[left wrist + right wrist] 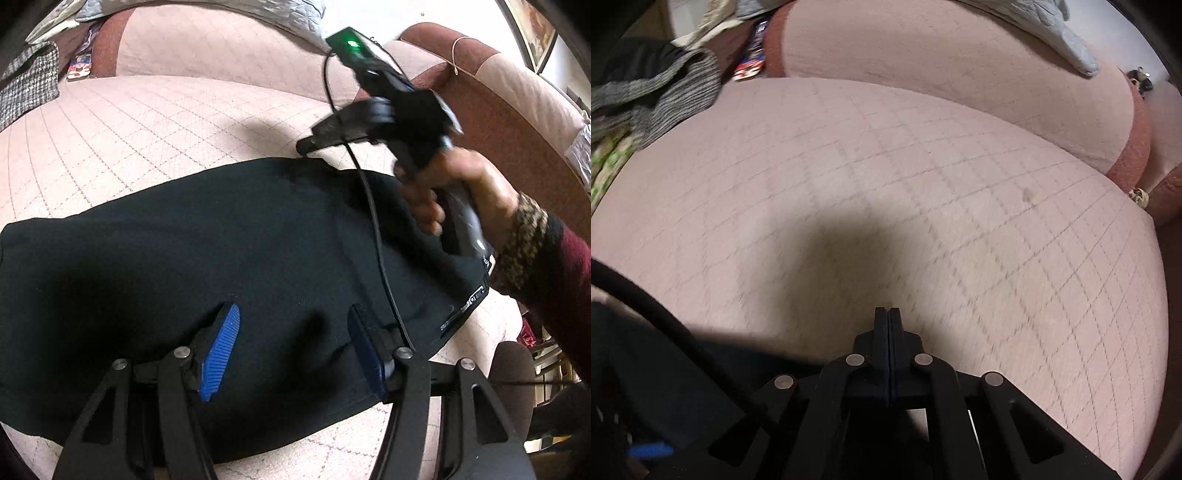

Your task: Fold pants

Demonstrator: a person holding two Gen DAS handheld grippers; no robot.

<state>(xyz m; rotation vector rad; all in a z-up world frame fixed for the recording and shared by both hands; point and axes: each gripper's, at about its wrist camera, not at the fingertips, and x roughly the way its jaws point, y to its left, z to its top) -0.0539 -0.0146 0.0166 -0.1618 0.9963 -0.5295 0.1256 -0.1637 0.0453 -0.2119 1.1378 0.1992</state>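
Black pants [207,251] lie folded across the pink quilted sofa seat [147,129], waistband label toward the right. My left gripper [291,343] is open just above the near part of the pants, its blue pads [219,350] apart and nothing between them. The right gripper [306,146] is held in a hand over the far right edge of the pants. In the right wrist view its jaws [888,321] are pressed together with nothing between them, above the bare seat [923,184]. A dark edge of the pants [646,354] shows at the lower left.
A grey patterned garment [26,85] lies at the seat's left end and also shows in the right wrist view [653,96]. A grey quilted cloth [1045,29] hangs over the backrest. A cable [373,229] runs across the pants. The sofa armrest [498,122] is at right.
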